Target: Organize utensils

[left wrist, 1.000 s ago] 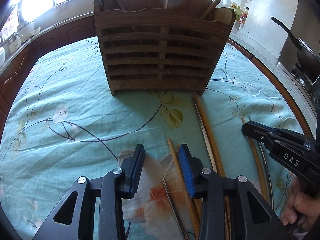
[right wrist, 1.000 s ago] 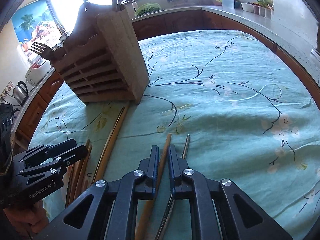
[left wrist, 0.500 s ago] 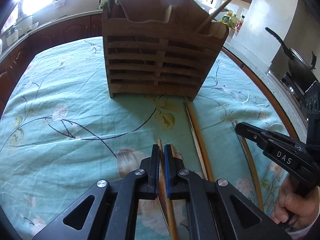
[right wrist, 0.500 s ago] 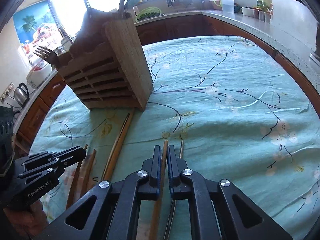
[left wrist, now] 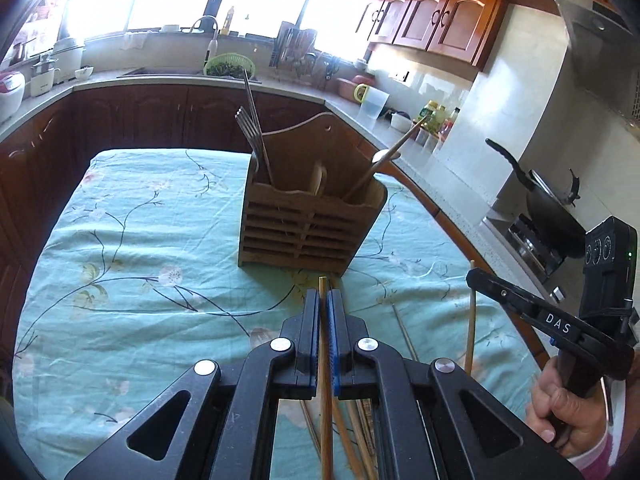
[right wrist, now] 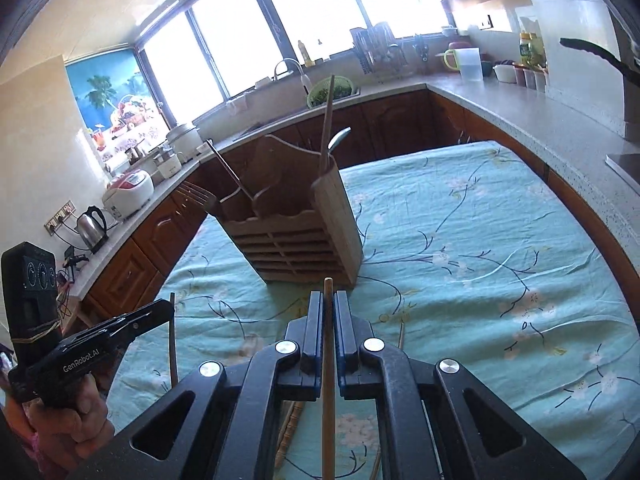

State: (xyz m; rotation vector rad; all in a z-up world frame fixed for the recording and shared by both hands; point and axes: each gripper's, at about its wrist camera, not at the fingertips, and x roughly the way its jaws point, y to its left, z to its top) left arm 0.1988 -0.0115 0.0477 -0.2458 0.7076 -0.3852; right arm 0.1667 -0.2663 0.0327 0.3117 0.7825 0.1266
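Now we hold both tongs clamped: the left gripper (left wrist: 323, 304) pinches one slim wooden chopstick (left wrist: 325, 392), the right gripper (right wrist: 328, 304) another (right wrist: 328, 400). Ahead of both stands the slatted wooden holder (left wrist: 308, 232), with forks (left wrist: 250, 132) and a spoon (left wrist: 384, 158) inside. More chopsticks (left wrist: 356, 440) lie beneath us on the floral cloth (left wrist: 140, 280).

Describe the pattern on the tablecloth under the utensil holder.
Pale teal tablecloth with dark branching vines and pale blossoms; clearest in the right wrist view.
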